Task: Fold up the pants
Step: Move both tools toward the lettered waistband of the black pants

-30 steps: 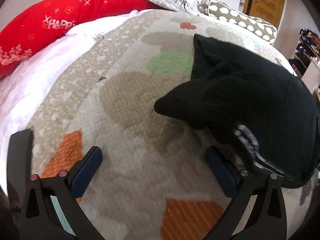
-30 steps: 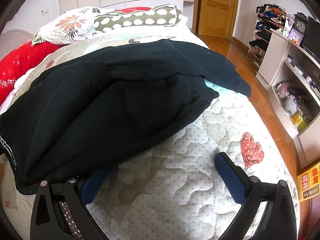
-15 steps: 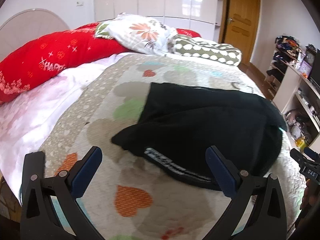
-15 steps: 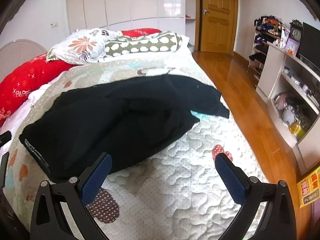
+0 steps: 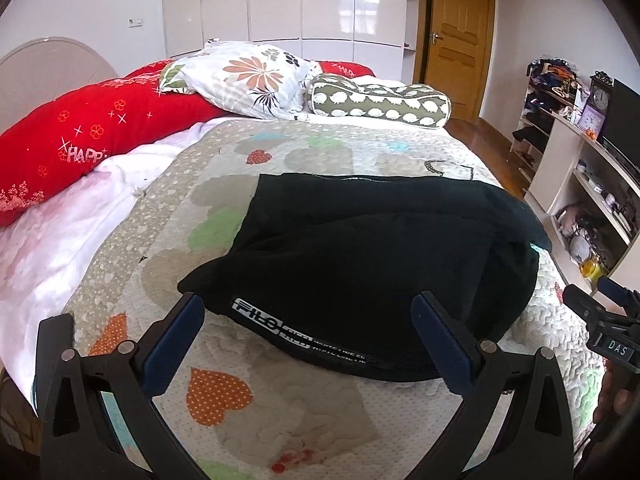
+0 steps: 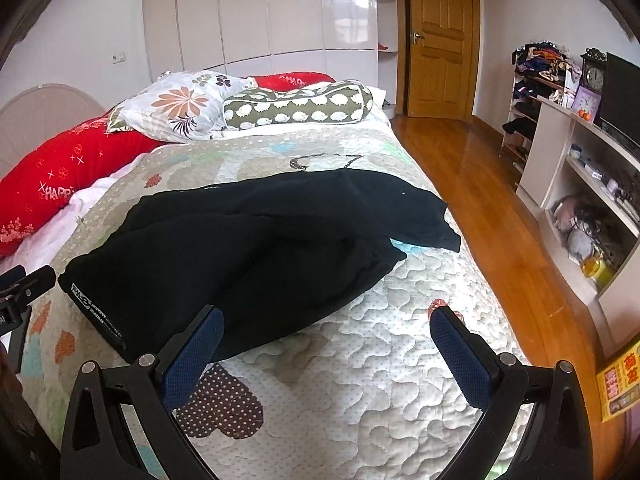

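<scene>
On quilt [image 6: 360, 360]: black pants [image 6: 248, 248] lie roughly folded, unheld. Left gripper [image 5: 306, 344], right gripper [image 6: 326, 344] above bed, fingers spread, empty. Step: between folds. Next: grasp waistband edge, fold again.

Both views are bright with even daylight. Window glare reflects off the glossy wardrobe doors [image 5: 320, 4] and sheens across the wooden floor [image 6: 472, 176]. Shadows on the quilt [image 6: 360, 360] are soft. The black pants [image 5: 380, 256] read as a nearly detailless dark mass. Fisheye distortion bows the walls, and black vignetting fills the corners. Focus is sharp throughout, without motion blur.
</scene>
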